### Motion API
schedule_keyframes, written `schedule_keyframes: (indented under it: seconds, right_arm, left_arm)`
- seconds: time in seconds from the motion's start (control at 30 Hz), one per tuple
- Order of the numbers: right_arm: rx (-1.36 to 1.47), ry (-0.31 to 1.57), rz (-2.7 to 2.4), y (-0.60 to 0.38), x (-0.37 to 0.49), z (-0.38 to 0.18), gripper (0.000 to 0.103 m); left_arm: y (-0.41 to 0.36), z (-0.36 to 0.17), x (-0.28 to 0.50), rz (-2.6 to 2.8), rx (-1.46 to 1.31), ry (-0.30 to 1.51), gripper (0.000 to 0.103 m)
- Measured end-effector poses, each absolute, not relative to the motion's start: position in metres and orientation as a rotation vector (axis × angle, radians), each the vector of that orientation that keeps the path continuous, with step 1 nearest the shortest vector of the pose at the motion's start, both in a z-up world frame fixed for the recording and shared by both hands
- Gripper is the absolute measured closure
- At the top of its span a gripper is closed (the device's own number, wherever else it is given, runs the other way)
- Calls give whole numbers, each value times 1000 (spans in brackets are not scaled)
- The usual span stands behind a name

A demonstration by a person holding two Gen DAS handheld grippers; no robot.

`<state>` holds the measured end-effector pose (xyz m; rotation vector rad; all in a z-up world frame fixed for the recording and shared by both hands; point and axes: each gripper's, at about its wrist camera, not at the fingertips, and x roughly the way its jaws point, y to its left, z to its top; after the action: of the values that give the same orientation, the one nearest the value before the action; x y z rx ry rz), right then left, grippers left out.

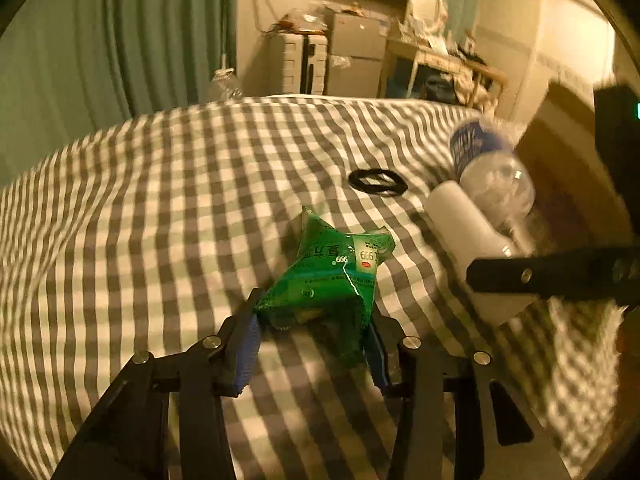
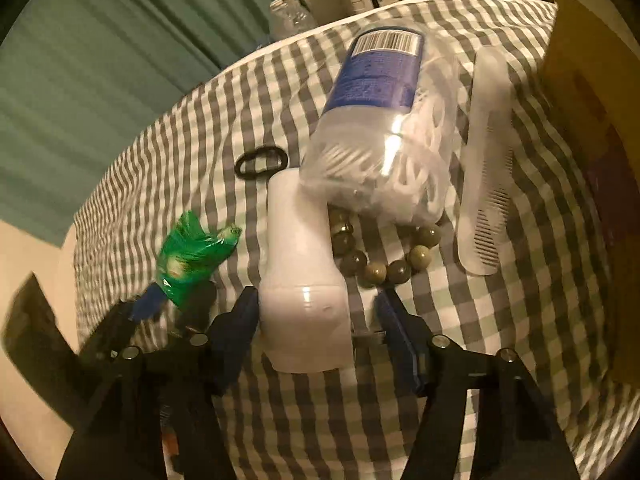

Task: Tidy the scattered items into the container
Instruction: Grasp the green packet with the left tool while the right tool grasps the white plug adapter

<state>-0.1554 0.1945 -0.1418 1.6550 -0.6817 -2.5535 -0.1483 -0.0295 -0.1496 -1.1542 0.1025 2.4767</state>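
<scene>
My left gripper is shut on a green foil packet, its blue pads pressing both sides; the packet also shows in the right wrist view. My right gripper is open, its fingers on either side of a white bottle that lies on the checked bedspread; I cannot tell if the left pad touches it. The bottle also shows in the left wrist view. A cardboard box stands at the right edge.
A clear plastic jar with a blue label lies behind the white bottle. A bead bracelet, a translucent comb and a black hair tie lie around it. Green curtains and furniture stand beyond the bed.
</scene>
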Motion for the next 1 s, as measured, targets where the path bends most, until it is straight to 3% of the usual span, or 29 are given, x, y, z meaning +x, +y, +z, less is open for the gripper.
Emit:
schedule_keyframes:
  seconds: [0.3, 0.53, 0.7, 1.0]
  right_arm:
    - [1677, -571, -2544, 182, -128, -131, 43]
    - [1800, -435, -2464, 174, -104, -132, 44]
    - [1725, -652, -2383, 189, -76, -106, 44]
    - [1465, -875, -2433, 248, -31, 15, 47]
  left_arm:
    - [-46, -125, -107, 2510, -1068, 188, 57]
    - [-66, -84, -83, 2531, -1171, 93, 57]
    - [-75, -22, -54, 2586, -1137, 68, 57]
    - [-41, 94, -20, 2622, -1061, 34, 57]
